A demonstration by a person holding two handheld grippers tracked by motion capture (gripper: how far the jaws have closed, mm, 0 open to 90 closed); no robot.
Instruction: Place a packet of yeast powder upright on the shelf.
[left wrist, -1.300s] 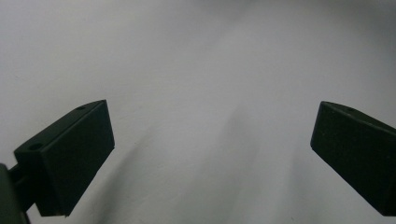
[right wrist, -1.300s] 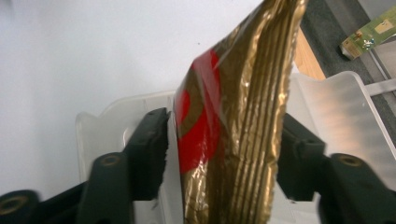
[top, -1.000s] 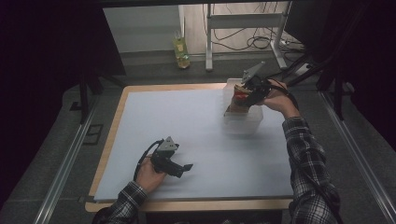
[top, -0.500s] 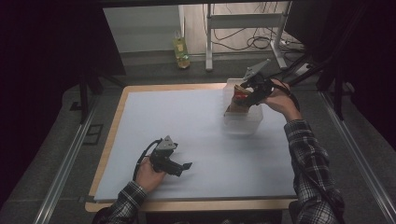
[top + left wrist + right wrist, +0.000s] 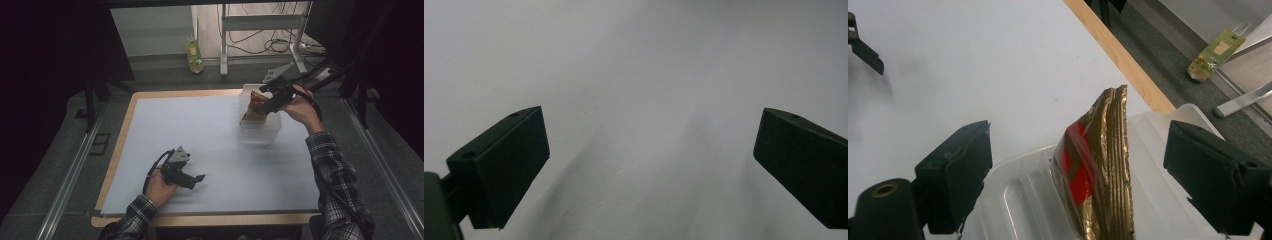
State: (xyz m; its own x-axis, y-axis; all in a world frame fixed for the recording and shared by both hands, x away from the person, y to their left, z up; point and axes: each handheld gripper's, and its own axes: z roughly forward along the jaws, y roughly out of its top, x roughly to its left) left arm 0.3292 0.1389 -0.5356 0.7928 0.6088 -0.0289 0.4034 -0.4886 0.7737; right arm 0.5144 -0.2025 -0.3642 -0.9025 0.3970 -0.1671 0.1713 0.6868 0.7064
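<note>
A gold and red packet (image 5: 254,106) stands on edge inside a clear plastic container (image 5: 260,134) at the far right of the table. My right gripper (image 5: 262,104) hovers over it, pointing down and to the left. In the right gripper view its jaws have just been opening and stand apart on either side of the packet (image 5: 1098,170), with neither pad touching it. The container's ribbed wall (image 5: 1018,197) shows below. My left gripper (image 5: 199,178) rests low over the white sheet near the front left. It is open (image 5: 649,165), with nothing between its fingers.
A white sheet (image 5: 200,130) covers the wooden-edged table (image 5: 122,137). A yellow-green bottle (image 5: 194,52) stands on the floor beyond the far edge, near metal frame legs (image 5: 223,40) and cables. Dark curtains close off both sides.
The right gripper's jaws stand wider around the packet than before, and the packet stays in the container. Both hands are roughly where they were.
</note>
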